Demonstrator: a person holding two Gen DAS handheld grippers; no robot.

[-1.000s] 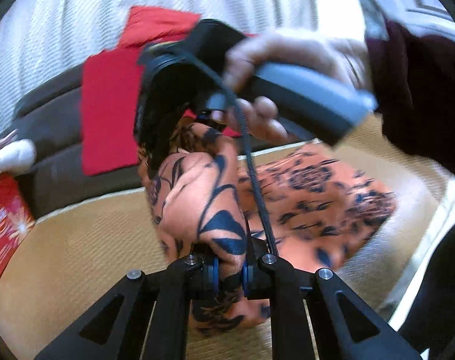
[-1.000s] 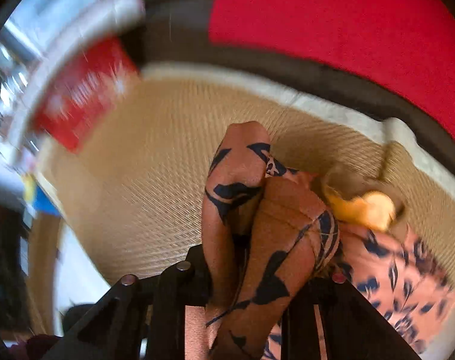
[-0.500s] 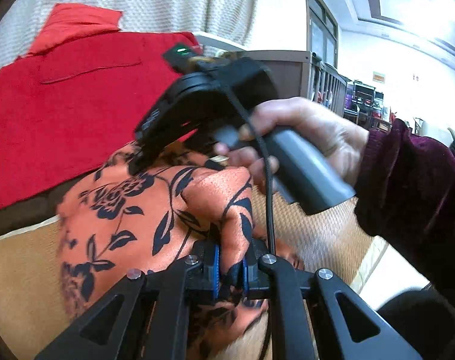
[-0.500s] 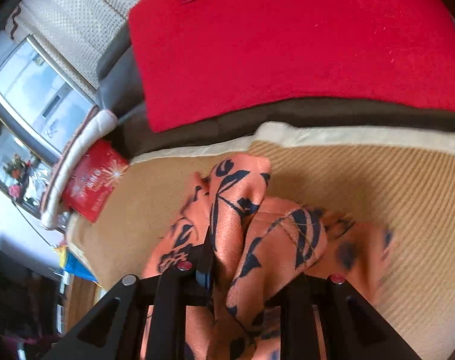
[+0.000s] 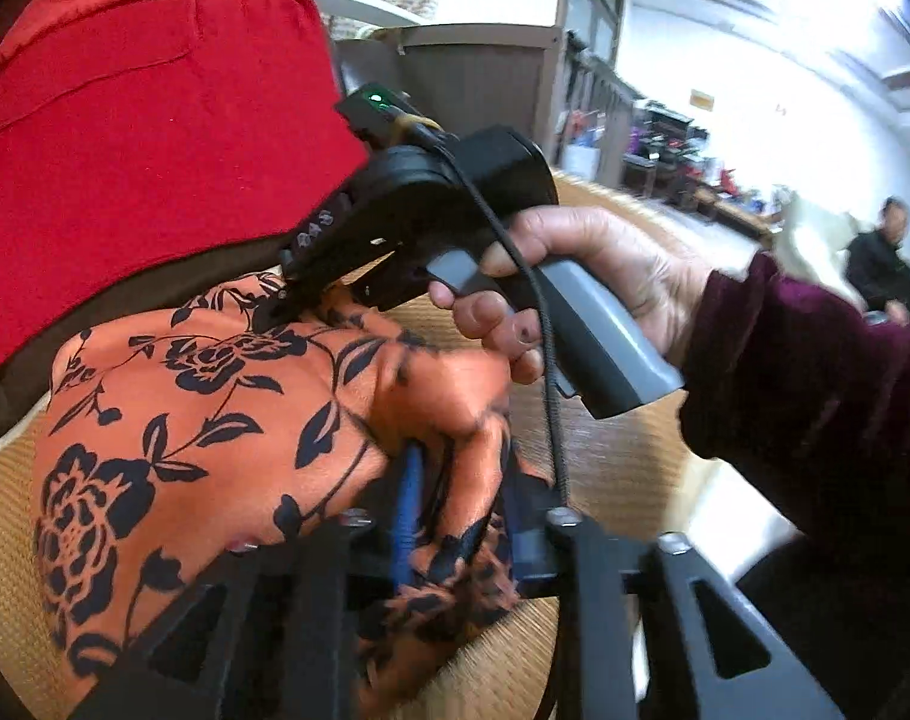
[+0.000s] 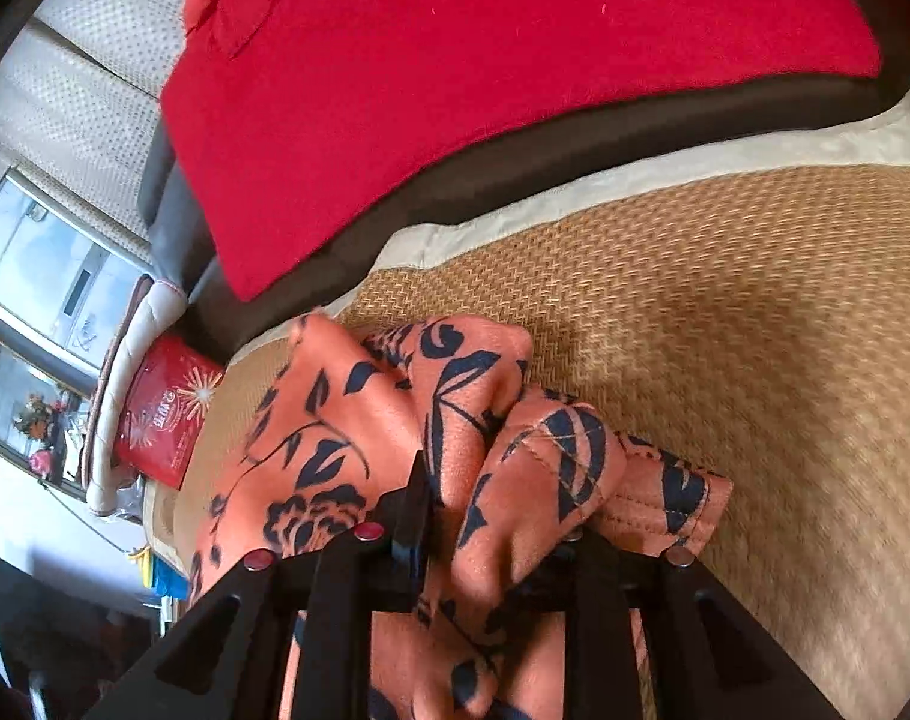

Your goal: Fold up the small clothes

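Woven straw mat (image 6: 725,300) covers the seat, with a red cloth (image 6: 485,78) draped over the dark backrest behind it. An orange garment with black flowers (image 5: 203,420) lies bunched on the mat, near its back edge. Left gripper (image 5: 464,516): its jaws have just been opening and stand apart, a fold of the garment loose between the 2 blue pads. Right gripper (image 6: 497,534): clamped on a thick bunch of the same garment, including a stitched hem, fabric bulging between its fingers. In the left wrist view a hand (image 5: 581,276) in a maroon sleeve (image 5: 815,372) grips the right gripper's grey handle. A red packet (image 6: 167,414) lies at the mat's far end.
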